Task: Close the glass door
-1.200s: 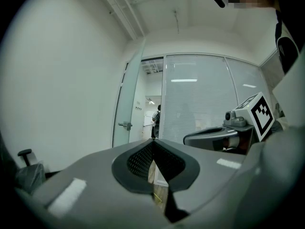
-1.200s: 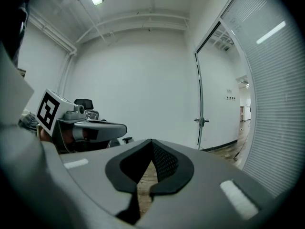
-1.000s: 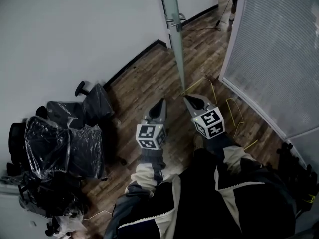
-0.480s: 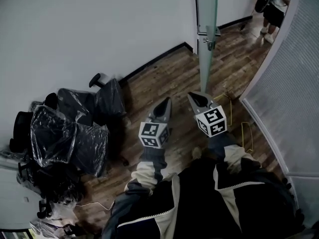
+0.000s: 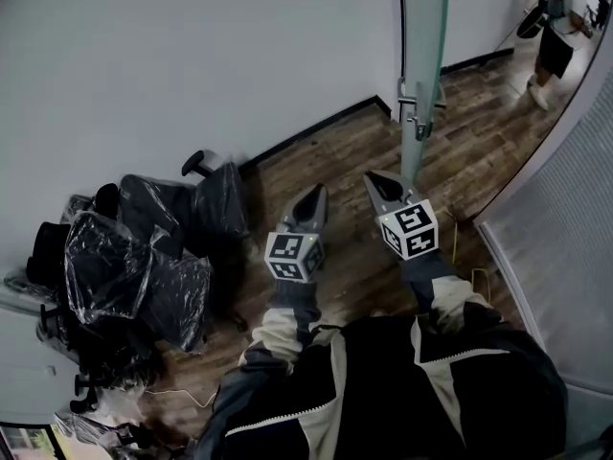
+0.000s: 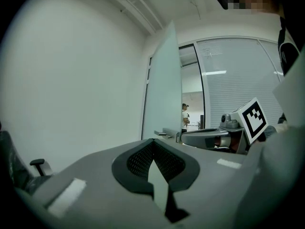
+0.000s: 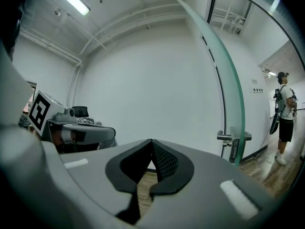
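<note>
Head view: the glass door (image 5: 422,56) is seen edge-on, standing open, just ahead of the right gripper (image 5: 375,178) and untouched by it. The right gripper and the left gripper (image 5: 314,195) are both seen with jaws closed together, nothing gripped.

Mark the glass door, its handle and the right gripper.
glass door (image 5: 424,27), head view, the pane's near edge.
door handle (image 7: 225,136), right gripper view, the metal lever at the pane's edge.
right gripper (image 5: 374,178), head view, the tip of its shut jaws.
</note>
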A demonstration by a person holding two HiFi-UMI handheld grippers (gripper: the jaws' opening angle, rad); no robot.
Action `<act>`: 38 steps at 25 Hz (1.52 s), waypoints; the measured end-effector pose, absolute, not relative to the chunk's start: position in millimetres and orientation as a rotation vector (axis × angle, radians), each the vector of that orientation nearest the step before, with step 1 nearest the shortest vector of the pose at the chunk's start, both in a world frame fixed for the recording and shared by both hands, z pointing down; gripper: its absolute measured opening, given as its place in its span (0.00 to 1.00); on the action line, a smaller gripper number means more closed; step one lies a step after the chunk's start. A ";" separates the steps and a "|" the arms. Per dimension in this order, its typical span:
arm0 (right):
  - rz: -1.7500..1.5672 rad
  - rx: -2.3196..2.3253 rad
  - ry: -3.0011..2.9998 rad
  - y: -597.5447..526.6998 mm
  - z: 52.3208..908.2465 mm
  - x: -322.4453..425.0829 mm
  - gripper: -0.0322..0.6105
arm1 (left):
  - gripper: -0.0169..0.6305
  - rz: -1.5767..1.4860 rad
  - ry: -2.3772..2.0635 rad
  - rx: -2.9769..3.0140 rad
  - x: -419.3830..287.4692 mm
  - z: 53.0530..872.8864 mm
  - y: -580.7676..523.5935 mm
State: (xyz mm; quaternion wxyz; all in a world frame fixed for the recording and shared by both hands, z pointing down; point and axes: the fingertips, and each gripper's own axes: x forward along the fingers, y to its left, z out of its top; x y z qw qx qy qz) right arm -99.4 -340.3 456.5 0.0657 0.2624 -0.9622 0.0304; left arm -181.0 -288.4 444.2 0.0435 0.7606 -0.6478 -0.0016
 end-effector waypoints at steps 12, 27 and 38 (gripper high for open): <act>0.085 1.031 -2.833 -443.9 457.4 -114.8 0.06 | 0.03 -0.047 -1.807 2.462 -206.8 448.0 -396.6; 0.143 1.705 -2.462 -555.3 456.1 -113.0 0.06 | 0.03 -0.008 -1.117 2.787 -219.9 451.2 -553.5; 0.151 1.894 -2.266 -545.8 460.3 -67.5 0.06 | 0.03 0.026 -0.788 2.879 -150.1 452.8 -567.2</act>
